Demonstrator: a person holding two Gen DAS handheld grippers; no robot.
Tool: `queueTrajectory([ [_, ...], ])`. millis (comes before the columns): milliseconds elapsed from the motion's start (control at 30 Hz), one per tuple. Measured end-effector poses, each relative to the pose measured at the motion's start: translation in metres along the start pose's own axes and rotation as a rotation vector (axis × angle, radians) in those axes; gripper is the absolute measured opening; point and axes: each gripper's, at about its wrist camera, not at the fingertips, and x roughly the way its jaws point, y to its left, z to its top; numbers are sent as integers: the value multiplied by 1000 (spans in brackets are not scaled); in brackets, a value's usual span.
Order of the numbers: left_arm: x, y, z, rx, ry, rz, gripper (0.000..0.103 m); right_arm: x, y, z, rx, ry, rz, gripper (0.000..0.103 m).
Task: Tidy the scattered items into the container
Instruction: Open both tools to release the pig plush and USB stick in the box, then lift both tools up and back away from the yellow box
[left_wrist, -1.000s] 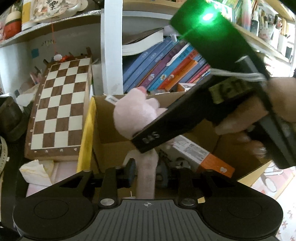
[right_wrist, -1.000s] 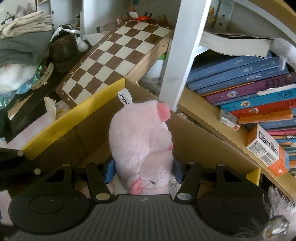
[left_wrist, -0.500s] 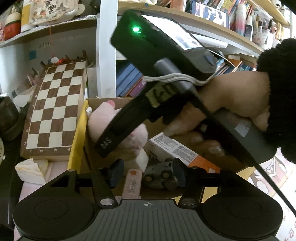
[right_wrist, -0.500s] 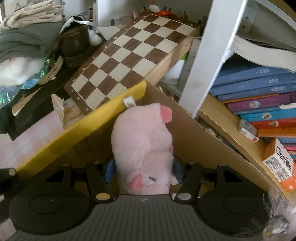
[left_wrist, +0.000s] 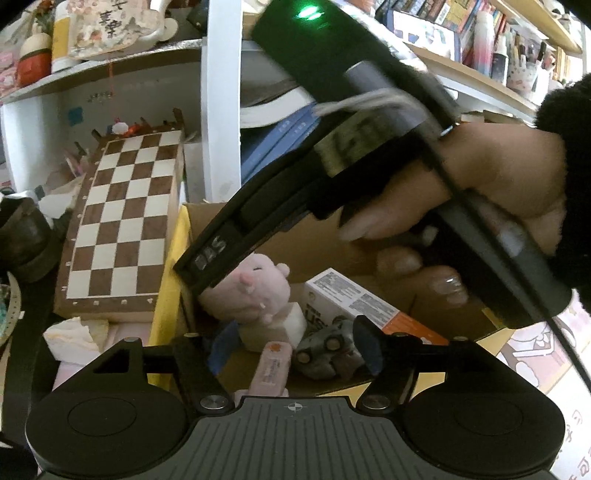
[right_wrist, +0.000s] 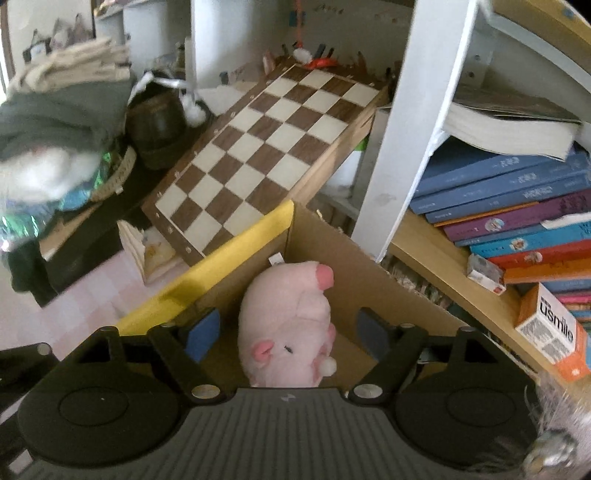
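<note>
1. Our right gripper is opening its jaws; the pink plush pig lies between them, untouched by either pad, inside the cardboard box.
2. Our left gripper is also opening, empty, above a pink tube and grey toy car in the box.
3. A chessboard leans at the far left.

both grippers are black plastic, each with a ribbed grey-black deck, two round discs and silver screws at the finger pivots. the right gripper has blue pads on its fingers. in the left view its body shows a green light, white lettering, a grey cable and a black cord. the hand wears a fuzzy black sleeve and pale glossy nails. the left gripper has dark fingers.
</note>
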Motion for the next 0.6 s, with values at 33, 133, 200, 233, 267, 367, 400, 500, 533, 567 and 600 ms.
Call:
queueTrajectory([
  [33,-2,0,0,-2,-3,3,71,-4,-1,0,13,-5,2,80],
  [133,-9,-1,0,-2,-9,11,71,-16,-1,-3,32,-21,-4,80],
  [200,-13,-3,0,1,-15,15,72,-23,0,-4,43,-28,-6,80],
  [233,-16,-4,0,2,-19,15,72,-27,1,-6,47,-29,-7,80],
  [267,-19,-5,0,3,-23,16,72,-30,2,-8,48,-31,-10,80],
  [367,-26,-8,-1,8,-30,17,73,-42,5,-14,57,-41,-19,80],
  [400,-29,-9,-2,11,-33,17,74,-47,5,-16,61,-45,-22,80],
  [500,-38,-12,-5,16,-38,20,75,-63,9,-23,69,-62,-42,81],
  [533,-40,-13,-6,17,-39,21,76,-69,10,-26,71,-68,-51,81],
  [567,-42,-13,-7,16,-40,21,76,-76,11,-29,76,-78,-62,81],
  [600,-44,-13,-8,15,-41,22,76,-83,13,-33,80,-89,-73,82],
])
